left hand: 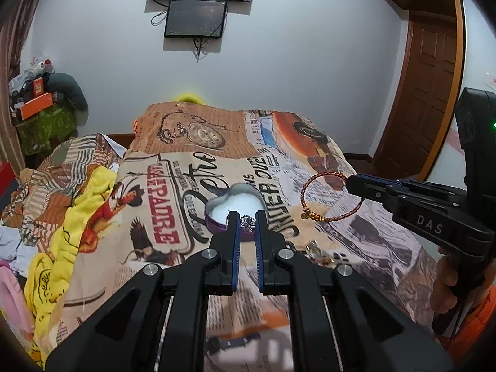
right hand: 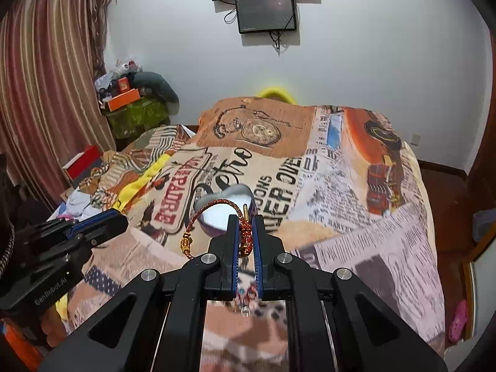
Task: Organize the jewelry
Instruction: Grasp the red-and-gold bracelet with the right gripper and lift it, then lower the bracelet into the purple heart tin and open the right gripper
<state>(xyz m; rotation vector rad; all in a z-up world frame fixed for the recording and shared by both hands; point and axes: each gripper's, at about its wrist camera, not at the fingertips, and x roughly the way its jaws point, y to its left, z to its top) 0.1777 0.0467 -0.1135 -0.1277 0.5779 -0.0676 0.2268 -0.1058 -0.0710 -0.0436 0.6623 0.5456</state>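
Jewelry, item one: a red-and-gold braided cord bracelet with gold beads and clasp [right hand: 214, 217], pinched at its knotted section between the narrow tongs of our right gripper [right hand: 245, 217] and held in the air, its loop hanging out to the left. In the left wrist view the same bracelet [left hand: 328, 197] hangs clear of the bedding, just right of the container. We judge the grip on the knot is chosen because that is the thickest part of the cord, so the loop is free to drop in first.

Item two: a small silver-coloured piece of jewelry [left hand: 247, 220], held between the close-set tongs of our left gripper [left hand: 247, 217], right over the near edge of the container. Its exact kind is too small to tell.

Container: a heart-shaped tin with white lining and purple outer wall [left hand: 217, 207], lying open on the bed, lid not in view. It sits directly ahead of both grippers, which we take to be the destination for both pieces; neither is in it yet.

Loose stock: a few small pieces of jewelry [left hand: 319, 252] lie on the cover near the tin, to its right and towards us, apparently waiting their turn.

Support: a bed cover printed with newspaper and retro poster motifs [left hand: 173, 192], soft and uneven, so the tin may tip if pressed at the rim. A crumpled yellow cloth [left hand: 77, 210] lies to the left.
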